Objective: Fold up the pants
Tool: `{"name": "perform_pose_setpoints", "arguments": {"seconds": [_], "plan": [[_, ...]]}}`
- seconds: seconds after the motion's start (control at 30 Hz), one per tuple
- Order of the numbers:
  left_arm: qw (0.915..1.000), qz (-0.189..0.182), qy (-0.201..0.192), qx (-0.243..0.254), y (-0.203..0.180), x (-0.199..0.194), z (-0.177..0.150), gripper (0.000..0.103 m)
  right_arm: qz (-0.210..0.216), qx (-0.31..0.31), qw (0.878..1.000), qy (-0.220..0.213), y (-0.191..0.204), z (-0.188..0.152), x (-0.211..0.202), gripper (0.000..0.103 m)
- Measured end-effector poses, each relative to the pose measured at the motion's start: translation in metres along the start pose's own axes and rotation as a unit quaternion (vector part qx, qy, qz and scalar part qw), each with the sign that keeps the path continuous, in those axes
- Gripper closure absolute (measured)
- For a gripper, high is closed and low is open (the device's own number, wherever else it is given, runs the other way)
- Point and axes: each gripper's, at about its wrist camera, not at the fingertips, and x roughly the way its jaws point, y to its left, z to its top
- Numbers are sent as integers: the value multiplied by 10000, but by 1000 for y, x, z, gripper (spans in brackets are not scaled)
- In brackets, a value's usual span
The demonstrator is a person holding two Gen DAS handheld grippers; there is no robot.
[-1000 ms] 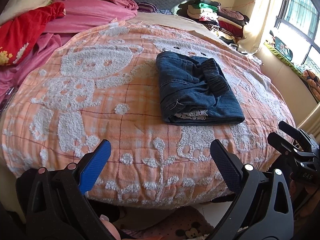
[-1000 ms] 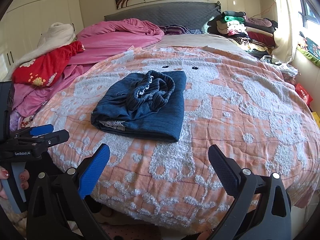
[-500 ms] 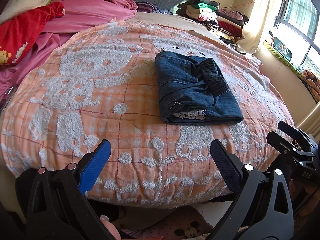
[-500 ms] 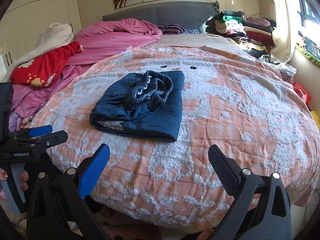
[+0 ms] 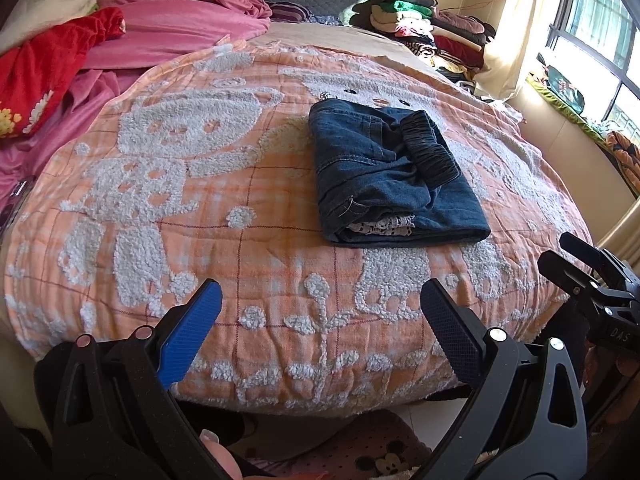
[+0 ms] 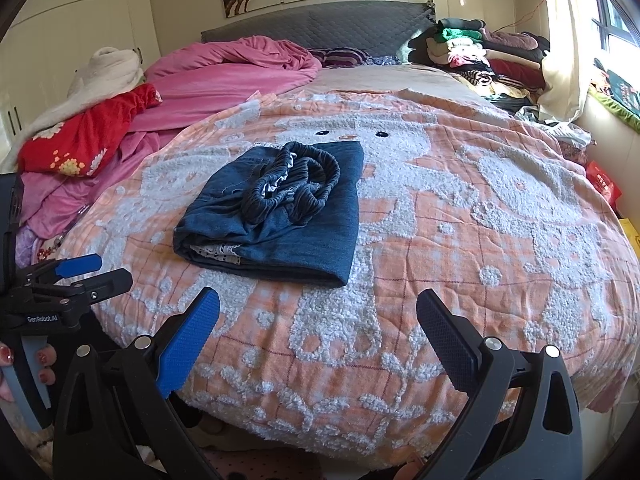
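Note:
Dark blue denim pants lie folded in a compact rectangle on the orange-and-white blanket, elastic waistband on top; they also show in the right wrist view. My left gripper is open and empty, held off the bed's near edge, well short of the pants. My right gripper is open and empty, also back from the near edge. Each gripper shows at the side of the other's view: the right one, the left one.
Pink bedding and a red blanket are piled at the back left. A stack of clothes sits at the back right by the headboard. A window is on the right. Floor mat lies below the bed edge.
Both grippers have drawn back slightly from the bed; the pants lie still and look a little farther away. Both stay open.

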Motion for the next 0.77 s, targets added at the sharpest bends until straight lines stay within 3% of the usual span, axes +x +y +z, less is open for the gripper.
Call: {"name": "perform_pose_setpoints", "arguments": {"seconds": [0.3, 0.47, 0.53, 0.63, 0.77], "plan": [[9998, 159, 82, 122, 5, 11, 6, 10, -65, 117, 9998, 111, -18, 10, 8, 5], [9993, -176, -101, -323, 31, 14, 32, 10, -250, 333, 9991, 91, -56, 22, 9, 5], [9989, 96, -140, -433, 56, 23, 55, 10, -477, 480, 9977, 84, -89, 32, 10, 5], [9946, 788, -69, -665, 110, 53, 90, 10, -912, 767, 9928, 95, -158, 50, 15, 5], [9842, 1360, 345, -1078, 187, 109, 129, 10, -1787, 1274, 9752, 290, -273, 72, 40, 5]]}}
